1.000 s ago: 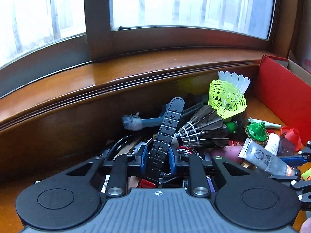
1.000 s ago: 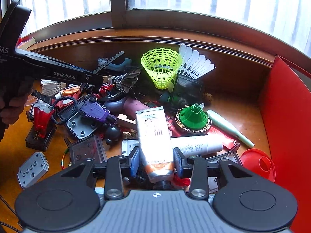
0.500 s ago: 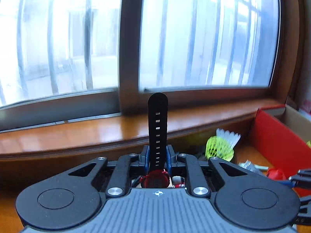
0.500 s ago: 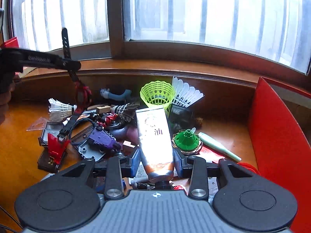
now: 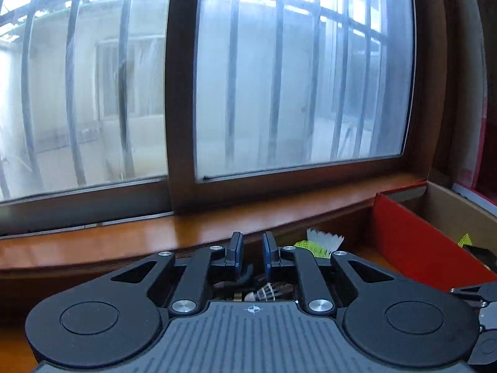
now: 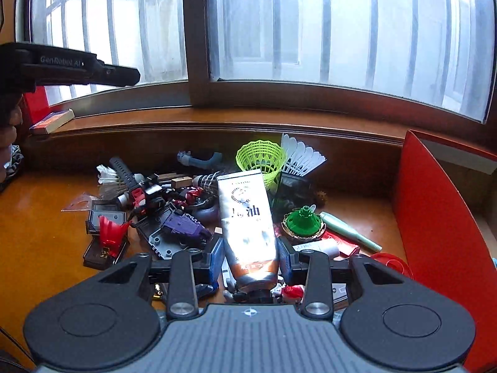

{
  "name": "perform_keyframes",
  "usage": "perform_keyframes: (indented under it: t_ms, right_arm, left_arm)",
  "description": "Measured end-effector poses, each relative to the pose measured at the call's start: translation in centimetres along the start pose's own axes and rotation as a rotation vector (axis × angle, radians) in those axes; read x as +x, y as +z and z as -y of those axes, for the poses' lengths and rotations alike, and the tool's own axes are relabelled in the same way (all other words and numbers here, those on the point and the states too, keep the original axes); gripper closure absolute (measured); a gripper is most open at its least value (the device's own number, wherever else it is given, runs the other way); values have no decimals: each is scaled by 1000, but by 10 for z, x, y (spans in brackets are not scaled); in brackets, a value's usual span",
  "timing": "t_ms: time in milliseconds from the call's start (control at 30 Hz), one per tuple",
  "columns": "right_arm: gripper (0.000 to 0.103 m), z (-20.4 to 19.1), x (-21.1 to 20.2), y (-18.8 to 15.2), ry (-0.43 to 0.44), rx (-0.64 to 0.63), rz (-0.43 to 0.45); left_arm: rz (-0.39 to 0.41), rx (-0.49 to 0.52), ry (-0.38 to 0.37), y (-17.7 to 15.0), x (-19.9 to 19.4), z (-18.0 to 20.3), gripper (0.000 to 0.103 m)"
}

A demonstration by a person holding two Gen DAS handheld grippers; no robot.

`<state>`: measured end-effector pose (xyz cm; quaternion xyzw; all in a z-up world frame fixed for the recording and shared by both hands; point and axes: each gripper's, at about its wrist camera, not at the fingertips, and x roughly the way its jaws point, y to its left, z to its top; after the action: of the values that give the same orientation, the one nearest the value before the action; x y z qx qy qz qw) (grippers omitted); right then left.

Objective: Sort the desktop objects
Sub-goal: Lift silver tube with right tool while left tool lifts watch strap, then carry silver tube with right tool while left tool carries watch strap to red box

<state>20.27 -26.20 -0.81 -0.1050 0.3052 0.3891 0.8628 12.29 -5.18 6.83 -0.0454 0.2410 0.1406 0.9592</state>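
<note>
We count 2 tongs. The left tongs [image 5: 251, 253] stand raised toward the window, their blue pads [image 5: 236, 253] slightly apart with nothing between them; half a second ago they pinched the black watch strap, so that has gone from their grip. In the right view the watch [image 6: 129, 183] with its red case now lies at the left of the pile on the wooden surface [image 6: 37, 233], touching a white shuttlecock [image 6: 107, 175]. Going rightward we count 1 purple toy [image 6: 183, 228] on a grey plate, 1 dark-feathered shuttlecock [image 6: 206, 181], 1 lime plastic shuttlecock [image 6: 261, 158], 1 more white one [image 6: 299, 157], 1 green spinning top [image 6: 303, 220], 1 pale green tube [image 6: 349, 231] and 1 red box [image 6: 435, 217] at the far right. The right tongs [image 6: 250, 261] clamp the cream tube [image 6: 247, 220], as before: silver-white, printed with a wreath emblem and dark characters, orange band near its black cap, crimped end pointing away, held above the pile.
</note>
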Motion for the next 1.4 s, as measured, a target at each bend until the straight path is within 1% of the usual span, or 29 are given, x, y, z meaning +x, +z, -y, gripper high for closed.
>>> perform_keyframes:
  t_ms: [67,100,133,167,233,333,367,400,433,467,500,600,633,700,767,867,967,1000,1033,1100,1167,1200,1233,1300,1333,1400]
  right_arm:
    - [64,-1,0,-3,4,2,-9]
    - [64,-2,0,-5,6,3,-14]
    - [64,-3,1,-7,9,3,-18]
    - [64,-3,1,-9,11,4,-23]
    - [64,-4,2,-11,12,4,-32]
    - [64,-4,4,-13,13,7,-43]
    - [64,-3,5,-13,14,7,-47]
    - [64,-3,6,-13,15,8,-51]
    - [64,-3,8,-13,15,8,-55]
    - [64,-3,10,-13,16,9,-59]
    - [64,-3,12,-13,16,10,-63]
    - [64,-1,19,-13,13,17,-77]
    - [64,0,21,-13,12,19,-81]
    - [64,1,25,-13,8,23,-89]
    - [64,1,30,-13,7,28,-97]
    - [64,2,36,-13,5,36,-108]
    - [64,2,41,-13,5,39,-116]
    - [64,2,42,-13,5,39,-118]
    - [64,3,44,-13,5,39,-121]
    - [64,3,46,-13,6,39,-126]
    - [64,3,48,-13,7,42,-129]
    - [64,2,48,-14,7,43,-129]
    - [64,2,49,-14,7,43,-130]
    - [64,2,51,-14,8,42,-133]
    - [64,2,51,-14,9,42,-134]
    - [64,2,51,-13,8,41,-134]
  left_arm:
    - [-55,-3,27,-17,7,-4,80]
    - [-82,-3,39,-26,11,-6,73]
    - [-109,-3,53,-34,15,-8,63]
    - [-134,-4,64,-41,19,-10,59]
    - [-184,-10,82,-55,27,-14,57]
    - [-243,-49,83,-69,37,-26,54]
    - [-257,-55,86,-72,41,-28,52]
    - [-267,-55,87,-75,45,-29,48]
    - [-276,-54,87,-77,50,-31,41]
    - [-285,-48,83,-79,54,-32,38]
    - [-293,-41,75,-81,57,-32,31]
    - [-316,-8,36,-84,68,-32,27]
    - [-316,0,26,-84,70,-32,24]
    - [-313,8,8,-84,74,-31,21]
    - [-307,6,-6,-83,78,-31,21]
    - [-294,11,-2,-83,86,-32,21]
    - [-288,11,3,-83,93,-34,27]
    - [-282,16,7,-83,94,-34,33]
    - [-278,21,12,-83,94,-34,37]
    - [-272,3,2,-83,92,-38,40]
    - [-262,-6,-16,-82,88,-38,55]
    - [-257,-9,-26,-82,86,-38,68]
    - [-253,-4,-25,-81,84,-36,73]
    - [-250,11,-13,-78,84,-33,73]
    - [-252,6,-11,-78,84,-34,70]
    - [-257,-13,-9,-77,85,-36,69]
